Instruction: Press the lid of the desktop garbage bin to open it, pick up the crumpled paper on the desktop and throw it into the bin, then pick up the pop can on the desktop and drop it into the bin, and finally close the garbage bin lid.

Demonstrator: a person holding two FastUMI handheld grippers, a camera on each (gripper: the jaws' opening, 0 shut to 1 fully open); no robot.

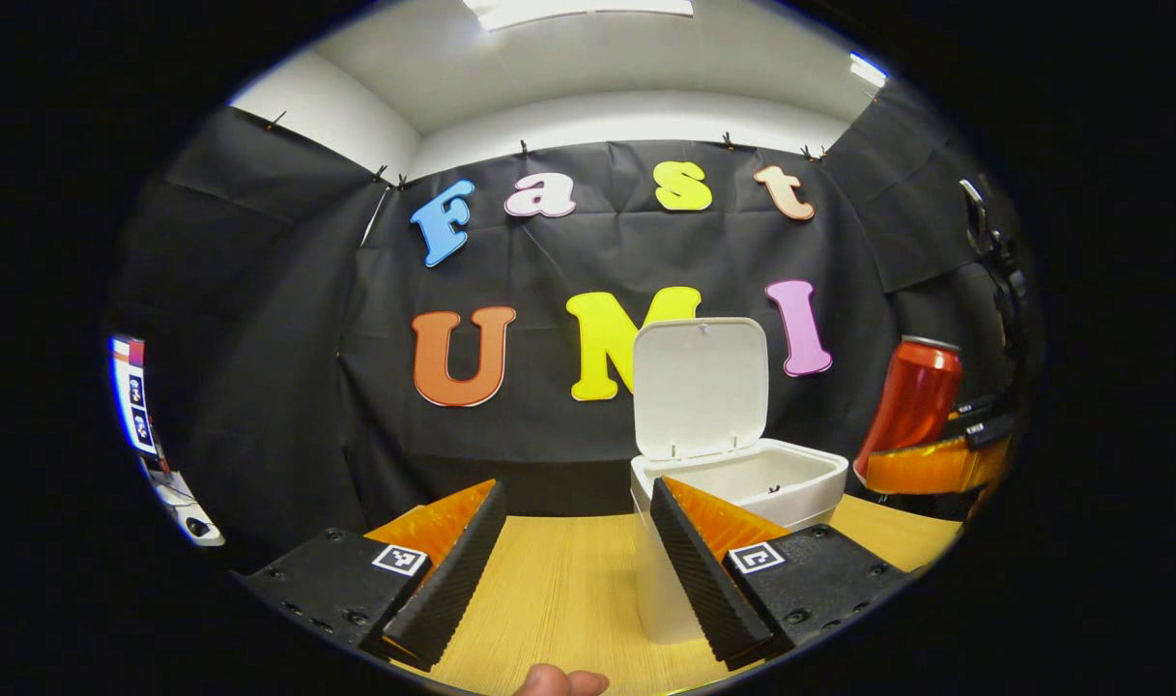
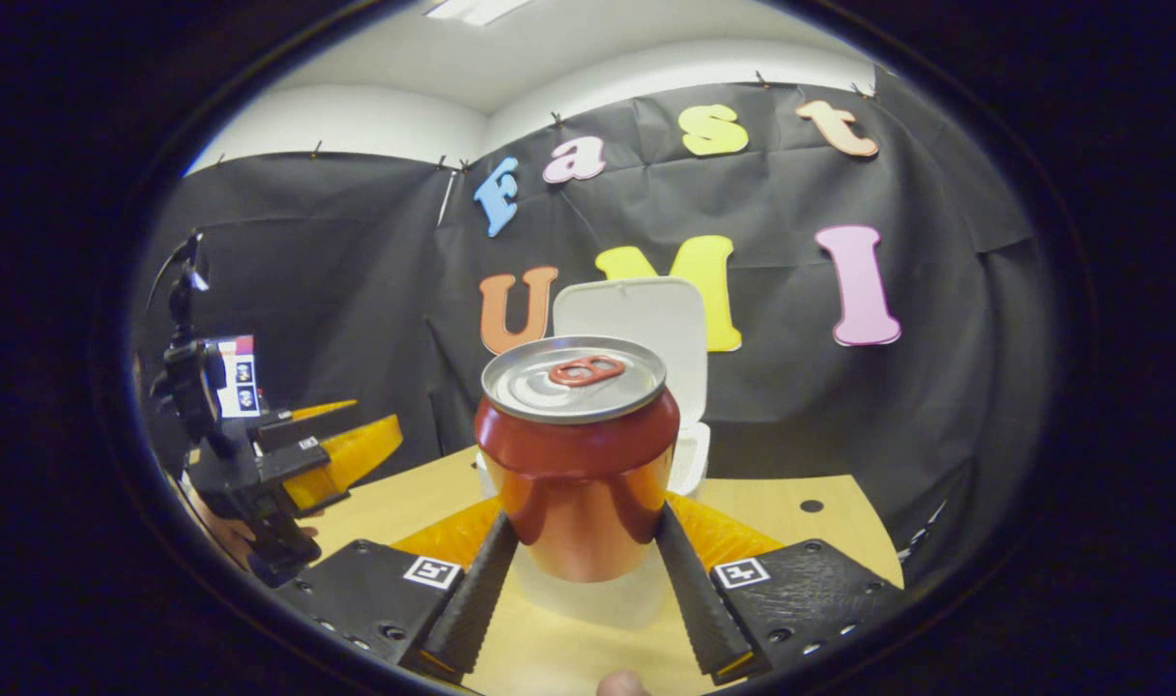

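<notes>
Right gripper (image 2: 580, 565) is clamping the red pop can (image 2: 578, 454) at frame center before the open-lidded bin (image 2: 645, 329); left gripper (image 1: 573, 570) is gaping wide, holding nothing.

Left tongs (image 1: 578, 570) agape, level; right tongs (image 2: 583, 570) clamped, raised.
</notes>
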